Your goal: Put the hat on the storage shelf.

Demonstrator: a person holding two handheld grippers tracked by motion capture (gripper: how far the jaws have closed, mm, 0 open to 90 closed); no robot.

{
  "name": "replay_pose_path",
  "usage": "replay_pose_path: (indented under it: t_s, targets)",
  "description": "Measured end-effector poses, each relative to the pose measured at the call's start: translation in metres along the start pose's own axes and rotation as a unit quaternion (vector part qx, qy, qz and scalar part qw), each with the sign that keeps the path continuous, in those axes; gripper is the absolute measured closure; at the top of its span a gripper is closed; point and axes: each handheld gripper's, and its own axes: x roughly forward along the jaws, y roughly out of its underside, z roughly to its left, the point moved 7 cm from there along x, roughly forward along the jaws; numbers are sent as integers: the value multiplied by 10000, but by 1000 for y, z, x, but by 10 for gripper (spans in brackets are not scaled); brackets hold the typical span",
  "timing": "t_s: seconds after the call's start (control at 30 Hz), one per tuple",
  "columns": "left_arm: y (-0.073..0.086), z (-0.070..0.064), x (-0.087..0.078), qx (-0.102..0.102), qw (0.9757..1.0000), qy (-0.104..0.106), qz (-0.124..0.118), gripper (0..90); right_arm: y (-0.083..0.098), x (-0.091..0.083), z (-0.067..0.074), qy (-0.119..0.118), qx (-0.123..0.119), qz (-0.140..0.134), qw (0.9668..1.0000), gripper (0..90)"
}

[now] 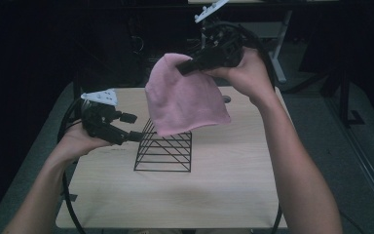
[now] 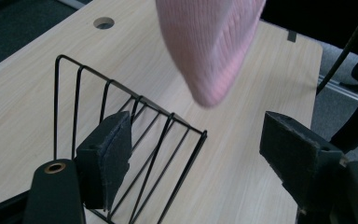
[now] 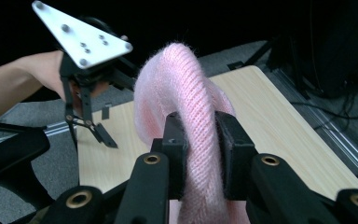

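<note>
Right tongs (image 1: 182, 69), raised level, pinch pink beanie (image 1: 185, 97) above wire rack (image 1: 164, 151).

Pink knitted hat (image 1: 185, 97), soft and ribbed, held up in the air above the far half of the table (image 1: 233, 195). Its rounded crown is at the top, pinched in the closed jaws of the right gripper (image 1: 185, 68); the body hangs down with the open brim lowest, slanting toward the right edge. The lower part hangs in front of the black wire rack (image 1: 164, 152), which stands upright near the table's middle, toward the left edge: a wedge of thin parallel bars, sloped on one side, with its flat base on the wood.
</note>
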Motion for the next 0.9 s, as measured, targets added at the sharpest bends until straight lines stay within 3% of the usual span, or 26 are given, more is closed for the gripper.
replay_pose_path:
  t_s: [0.23, 0.47, 0.57, 0.73, 0.9]
  targets:
    - [-2, 2, 0, -161, 9996, 218, -102, 370, -12, 13, 9, -134, -187, -75, 9997, 748]
    - [2, 2, 5, -295, 9985, 468, 15, 512, -17, 23, 14, -222, -230, -74, 9995, 749]
    - [2, 4, 6, -320, 9987, 401, 23, 539, -18, 27, 15, -248, -254, -70, 9993, 749]
    - [3, 6, 2, -295, 9990, 343, -24, 714, -20, 29, 17, -284, -268, -124, 9992, 749]
    - [8, 9, 0, -272, 9994, 164, 138, 816, -17, 33, 16, -286, -241, -105, 9992, 750]
